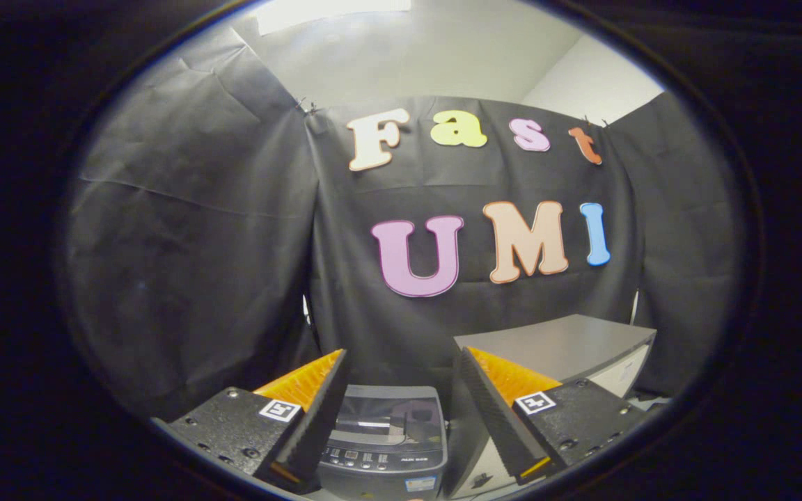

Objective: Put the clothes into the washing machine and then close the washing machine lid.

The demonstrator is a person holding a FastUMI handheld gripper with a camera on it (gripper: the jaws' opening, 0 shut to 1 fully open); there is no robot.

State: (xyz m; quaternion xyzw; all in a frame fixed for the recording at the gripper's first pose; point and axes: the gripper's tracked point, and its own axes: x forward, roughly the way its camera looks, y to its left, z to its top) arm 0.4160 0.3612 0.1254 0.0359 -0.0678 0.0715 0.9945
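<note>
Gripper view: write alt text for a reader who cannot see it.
The open gripper holds nothing; a small grey washing machine, lid down, sits just ahead between its fingers. A grey table stands to the washer's right, with black cloth walls behind.

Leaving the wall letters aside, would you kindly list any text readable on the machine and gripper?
Washing machine panel print: too small and blurred to read.
Sticker on its front edge: blurred, unreadable.
Gripper, jaws open with the machine between them: square pattern markers, no words.
</note>
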